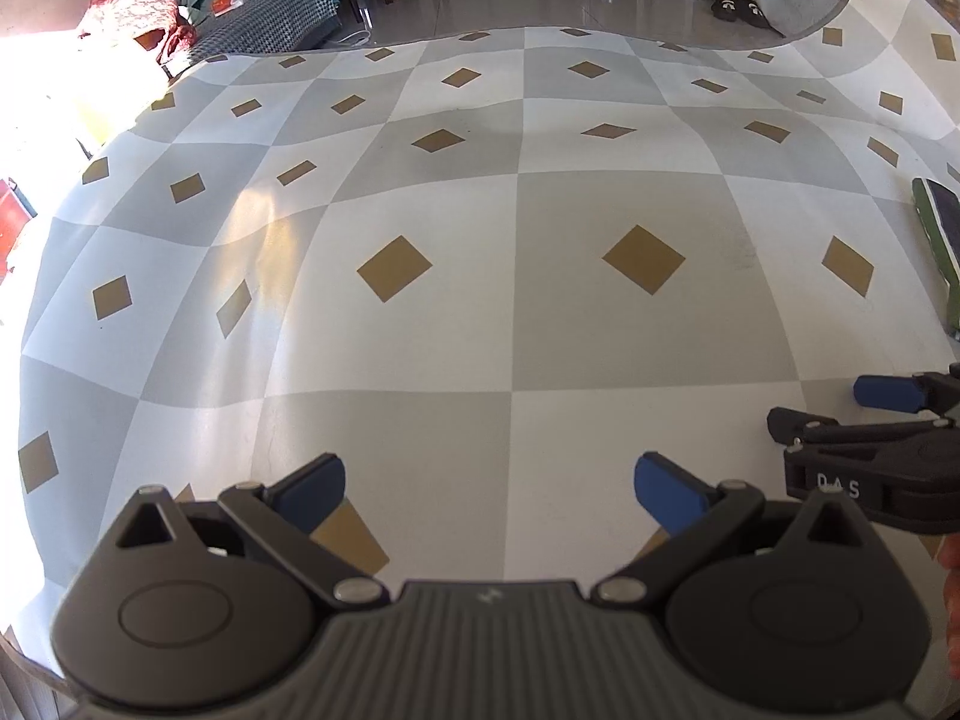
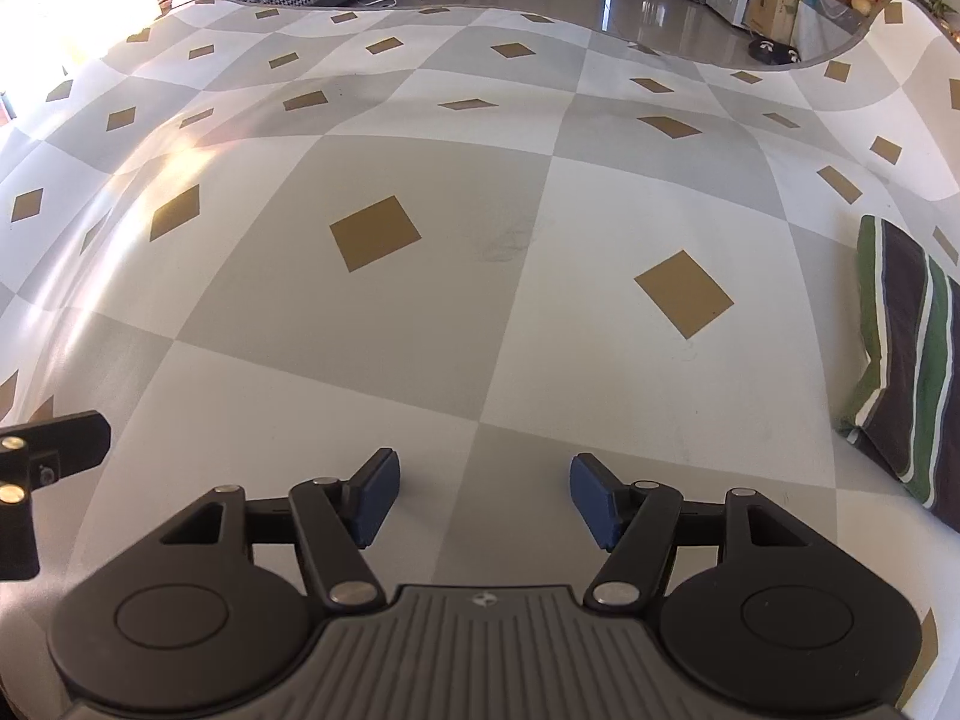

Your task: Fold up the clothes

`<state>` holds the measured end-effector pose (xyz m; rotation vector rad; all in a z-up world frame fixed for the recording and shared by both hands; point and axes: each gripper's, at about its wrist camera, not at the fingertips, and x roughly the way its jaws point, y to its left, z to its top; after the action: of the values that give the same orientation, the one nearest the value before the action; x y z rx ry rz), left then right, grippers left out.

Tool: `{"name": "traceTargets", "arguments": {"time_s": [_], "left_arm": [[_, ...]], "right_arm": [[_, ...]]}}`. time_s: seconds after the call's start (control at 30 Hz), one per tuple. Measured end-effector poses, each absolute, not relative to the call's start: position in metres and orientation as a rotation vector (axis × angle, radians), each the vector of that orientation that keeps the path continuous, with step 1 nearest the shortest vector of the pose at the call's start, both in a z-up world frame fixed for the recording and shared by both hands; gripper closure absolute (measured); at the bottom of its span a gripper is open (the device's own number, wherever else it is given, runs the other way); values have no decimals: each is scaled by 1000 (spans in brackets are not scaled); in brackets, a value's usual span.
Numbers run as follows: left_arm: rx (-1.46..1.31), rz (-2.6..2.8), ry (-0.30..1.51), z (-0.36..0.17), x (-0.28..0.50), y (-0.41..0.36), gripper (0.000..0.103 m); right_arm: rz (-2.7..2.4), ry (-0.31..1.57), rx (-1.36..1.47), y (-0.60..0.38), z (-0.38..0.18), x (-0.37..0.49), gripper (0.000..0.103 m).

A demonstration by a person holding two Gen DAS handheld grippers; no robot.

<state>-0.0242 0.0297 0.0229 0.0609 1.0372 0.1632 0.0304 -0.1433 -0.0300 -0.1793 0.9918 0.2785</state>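
Note:
A folded garment (image 2: 912,360) with green, dark and white stripes lies at the right edge of the table; in the left wrist view only a sliver of the garment (image 1: 939,252) shows at the far right. My left gripper (image 1: 489,498) hangs open over the bare checked tablecloth (image 1: 480,276), nothing between its blue pads. My right gripper (image 2: 483,498) is also open and empty above the cloth, left of the garment and apart from it. The right gripper (image 1: 840,408) shows in the left wrist view at the right edge. Part of the left gripper's body (image 2: 36,468) appears at the left edge of the right wrist view.
The tablecloth (image 2: 420,330) has grey and white squares with tan diamonds. A red patterned cloth (image 1: 135,12) and a checked sofa cover (image 1: 264,18) lie beyond the far left corner. Slippers (image 1: 741,7) and boxes (image 2: 774,6) sit on the shiny floor behind the table.

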Motion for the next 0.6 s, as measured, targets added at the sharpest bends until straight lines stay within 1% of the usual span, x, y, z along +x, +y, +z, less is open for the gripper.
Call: {"name": "traceTargets", "arguments": {"time_s": [0.3,0.6], "left_arm": [[-48,204,1048,7,-5,50,0],[-25,252,1037,-1,10,54,0]], "right_arm": [[291,890,-184,-130,-38,51,35],[452,753,-236,-124,-48,57,34]]}}
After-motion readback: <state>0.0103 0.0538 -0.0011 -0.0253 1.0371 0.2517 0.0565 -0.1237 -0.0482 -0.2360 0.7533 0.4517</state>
